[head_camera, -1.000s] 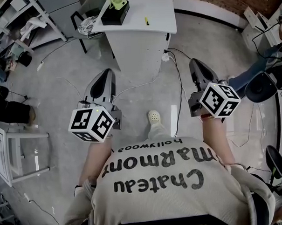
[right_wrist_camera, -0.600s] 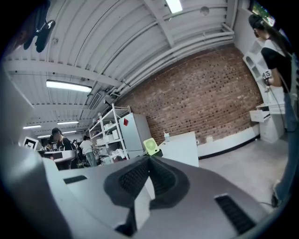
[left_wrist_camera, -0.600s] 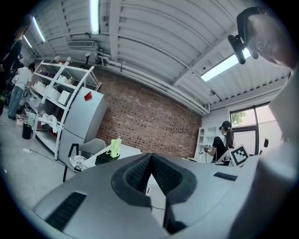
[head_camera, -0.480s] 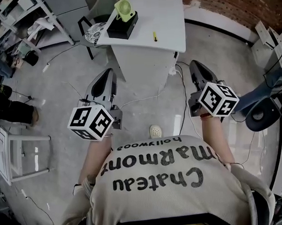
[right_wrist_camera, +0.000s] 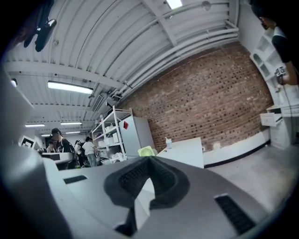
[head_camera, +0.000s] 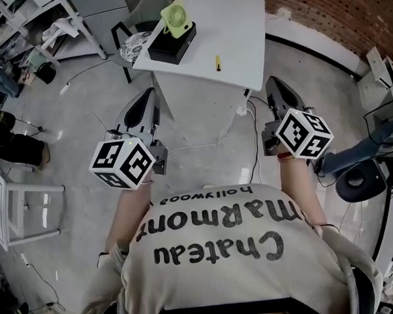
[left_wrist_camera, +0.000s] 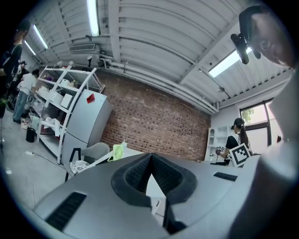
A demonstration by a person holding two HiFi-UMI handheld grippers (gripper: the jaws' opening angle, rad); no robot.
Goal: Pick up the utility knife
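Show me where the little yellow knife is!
In the head view, the utility knife lies on the white table near its front edge, just right of the black box with the green fan.

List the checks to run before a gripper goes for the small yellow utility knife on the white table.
1. Target found: ok. The small yellow utility knife lies on the white table, apart from the green fan on its black box.
2. The left gripper is free: ok. Jaws together, nothing between them.
3. The right gripper is free: ok. Jaws together, nothing between them.
4. Jaws ready to grasp: not ok. Neither pair stands apart.
5. Knife in reach: not ok. Both grippers hang over the grey floor, short of the table's edge.
6. Blade drawn in: cannot tell, too small.
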